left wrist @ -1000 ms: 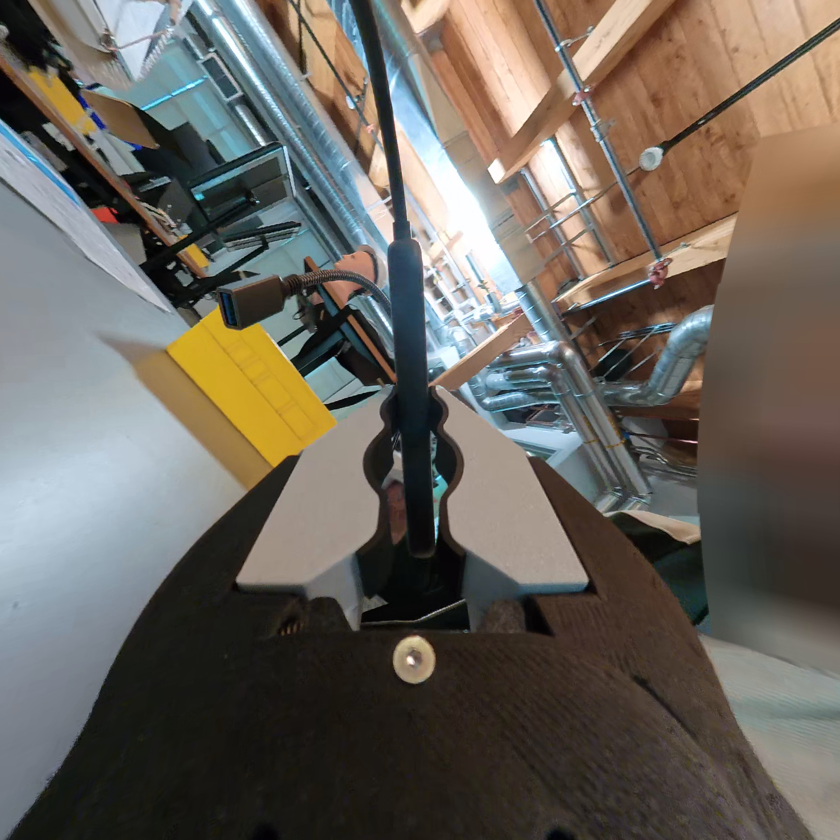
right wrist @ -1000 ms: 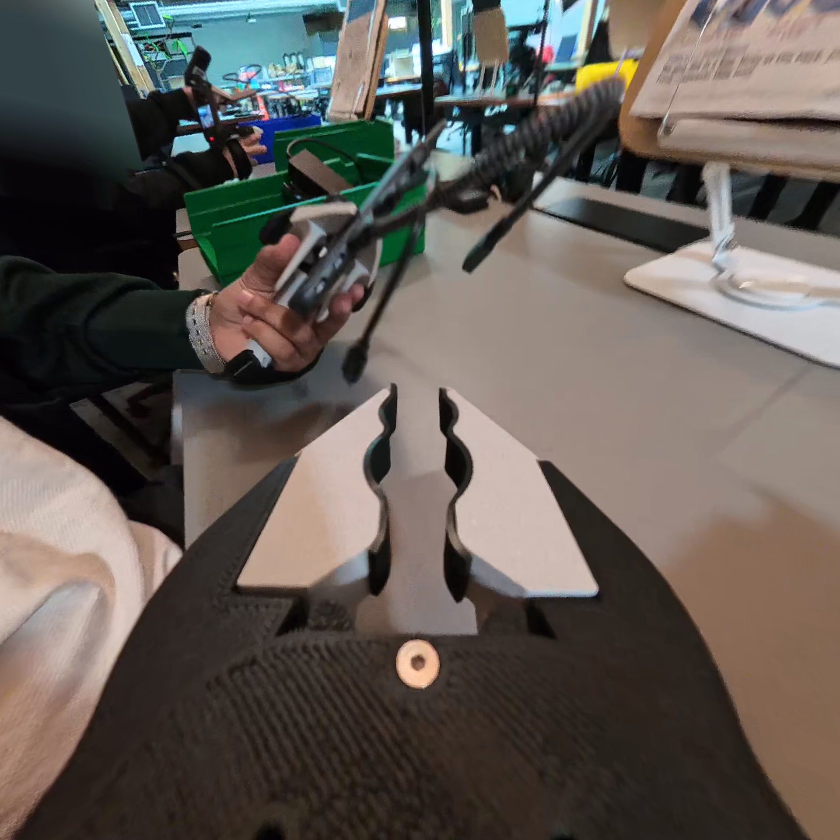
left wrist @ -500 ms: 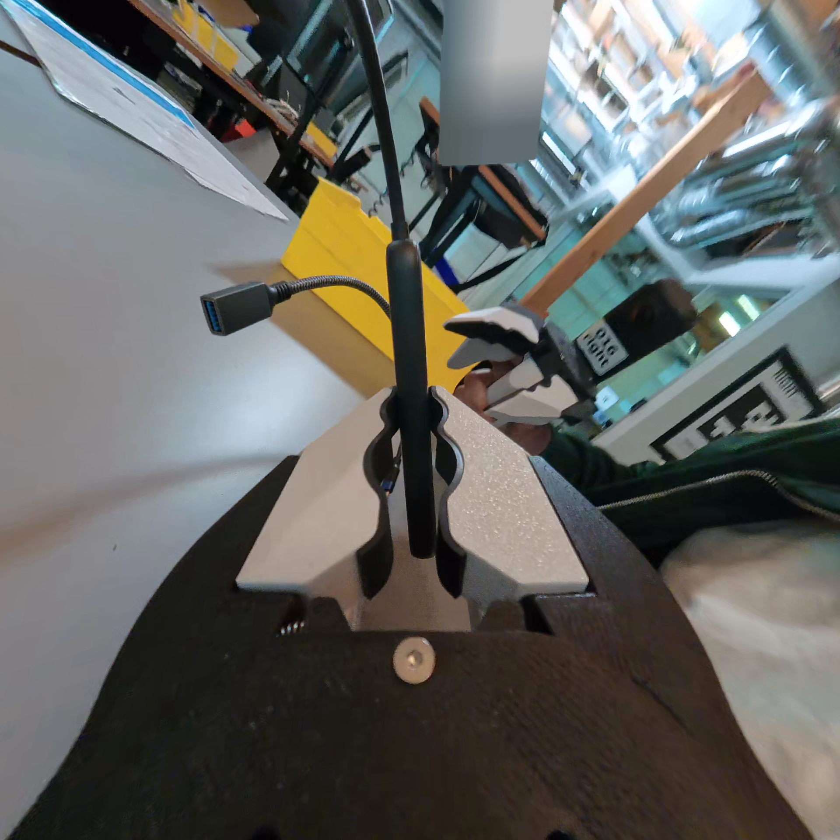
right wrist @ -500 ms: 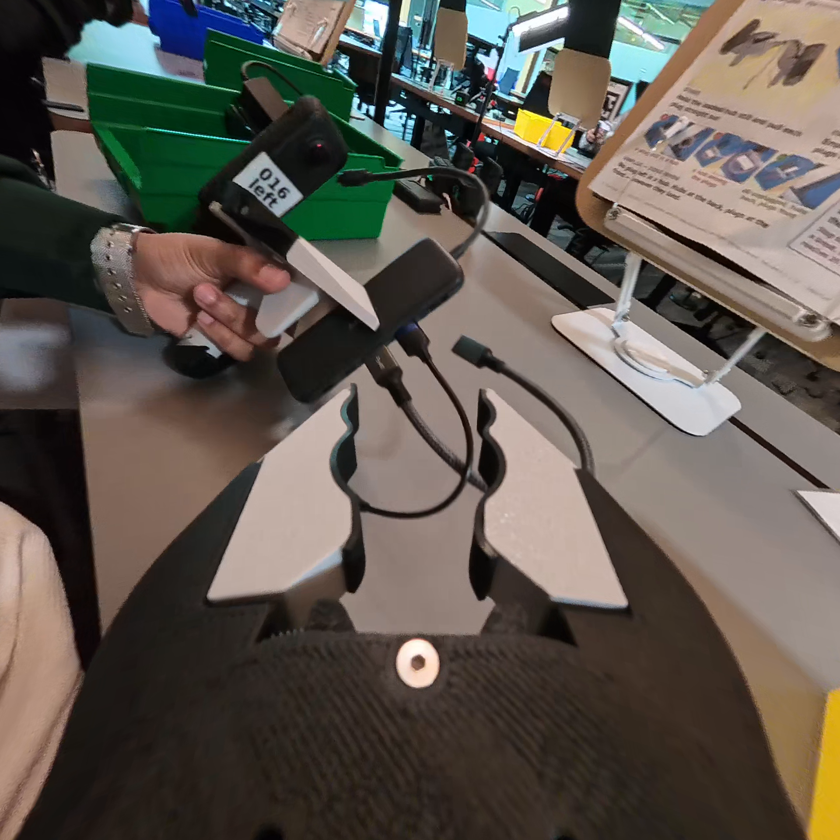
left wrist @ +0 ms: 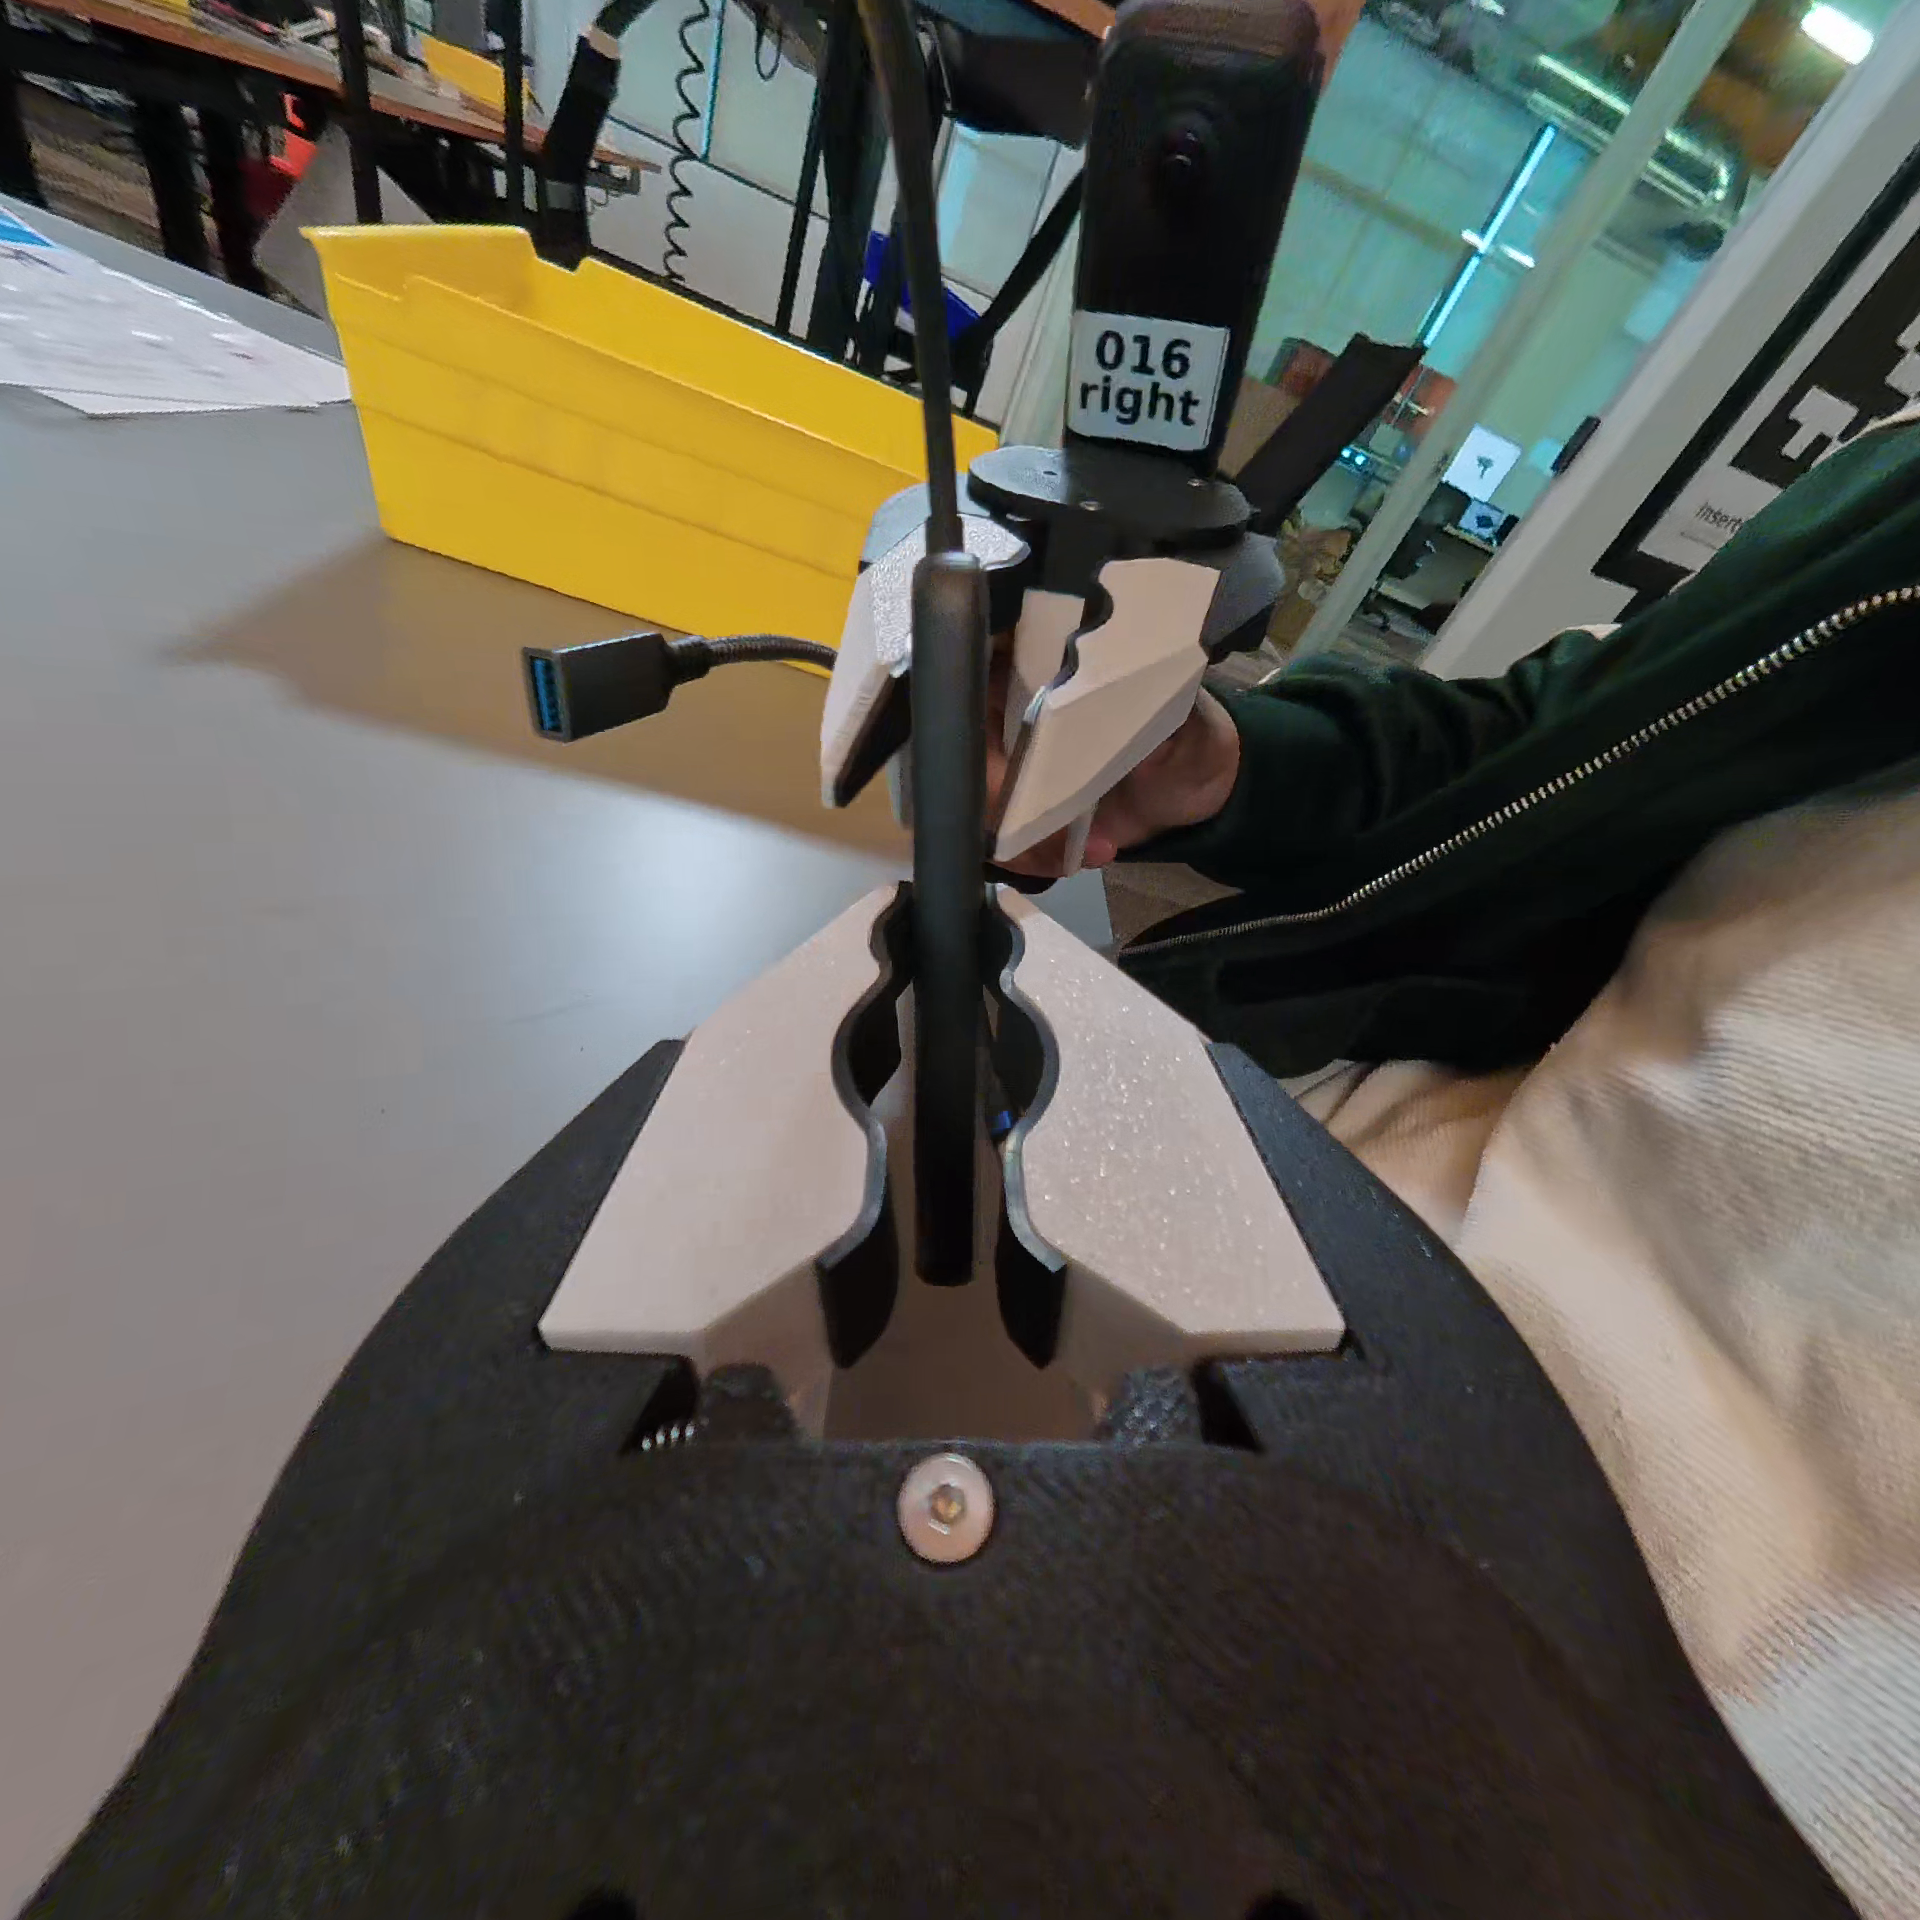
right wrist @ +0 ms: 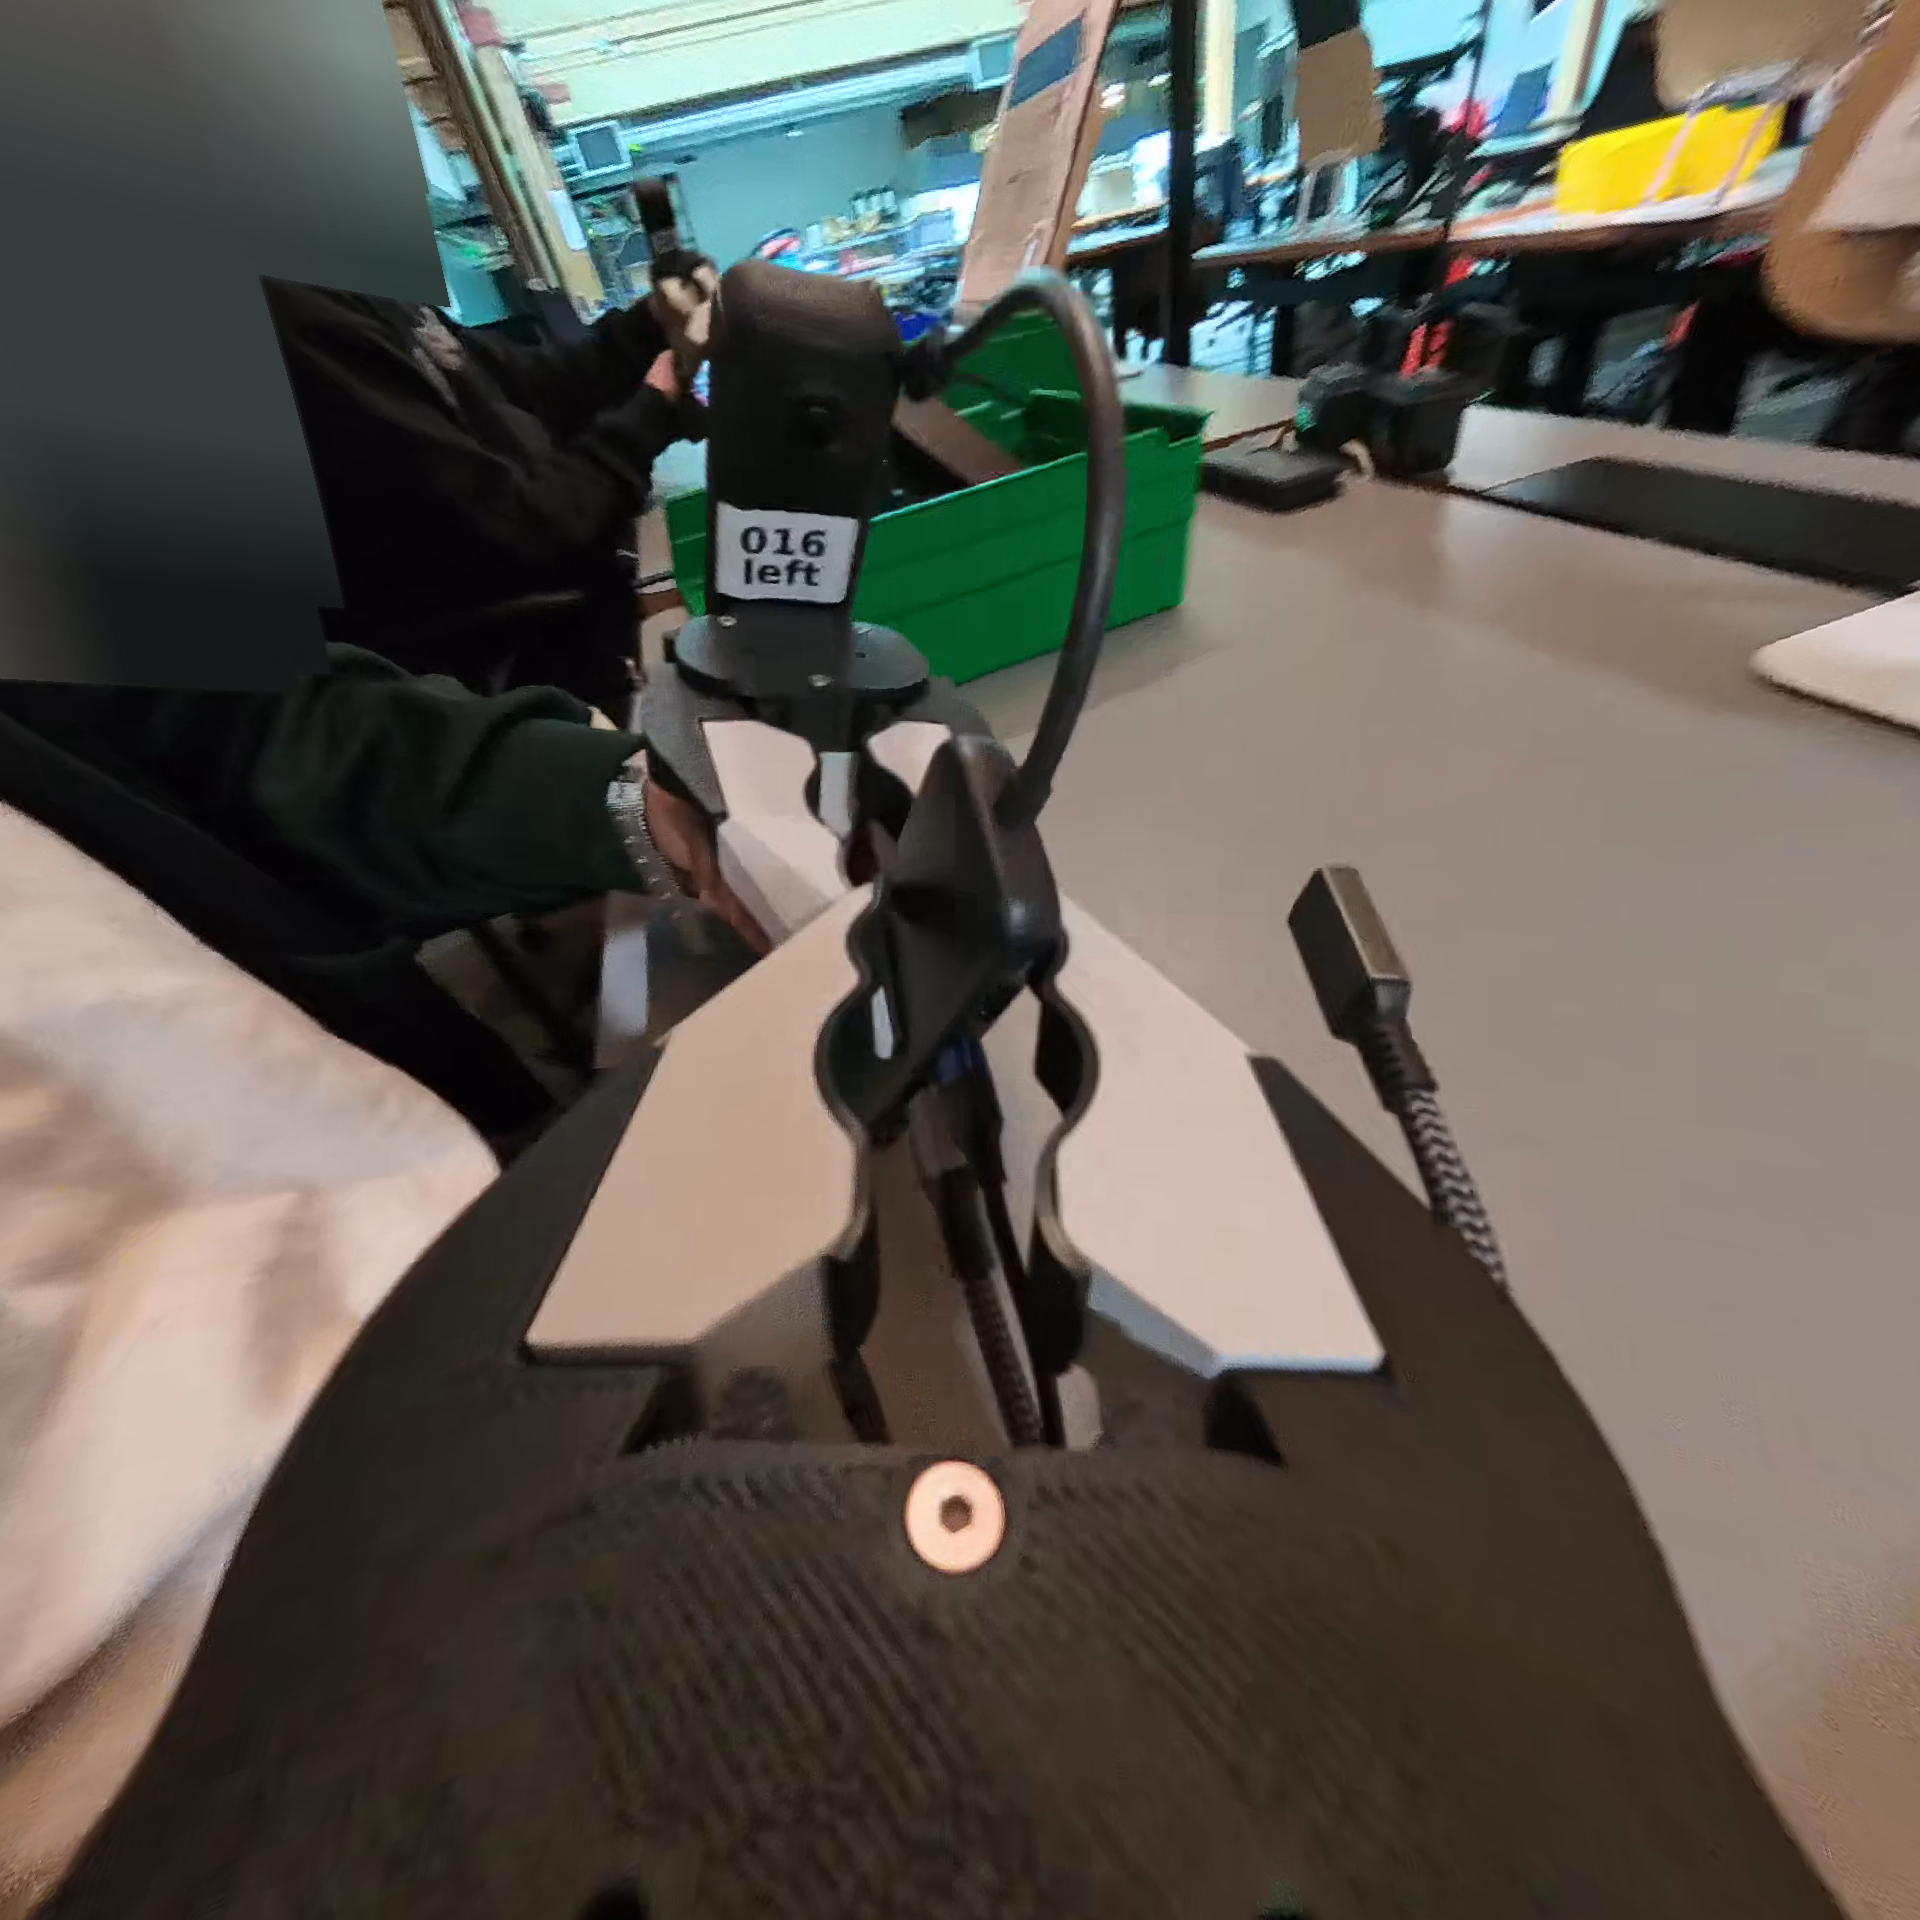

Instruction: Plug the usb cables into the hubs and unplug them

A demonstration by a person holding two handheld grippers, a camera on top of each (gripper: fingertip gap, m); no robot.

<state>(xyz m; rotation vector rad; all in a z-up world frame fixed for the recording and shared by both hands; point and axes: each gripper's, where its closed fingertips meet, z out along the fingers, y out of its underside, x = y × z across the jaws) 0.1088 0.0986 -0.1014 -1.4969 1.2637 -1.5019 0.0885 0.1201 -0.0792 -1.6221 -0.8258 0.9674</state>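
My left gripper (left wrist: 948,904) is shut on a thin black USB hub (left wrist: 945,1039), held edge-on above the grey table (left wrist: 312,987). The hub's own black cable (left wrist: 914,208) rises from its far end. A braided cable is plugged into the hub at a blue-tipped plug (right wrist: 961,1075); its free socket end (left wrist: 592,686) sticks out to the side and also shows in the right wrist view (right wrist: 1351,956). My right gripper (right wrist: 951,935) faces the left gripper (right wrist: 842,821). Its jaws stand slightly apart around the hub's end (right wrist: 956,894) and the plug.
A yellow bin (left wrist: 623,436) stands on the table behind the right gripper (left wrist: 935,821). A green bin (right wrist: 1018,561) stands behind the left gripper. A white stand base (right wrist: 1849,655) is at the right edge. A person's dark sleeves and light clothing are close by.
My left gripper has turned the hub down to face the right gripper. My right gripper has moved in over the hub's end and plug, and its jaws have narrowed.
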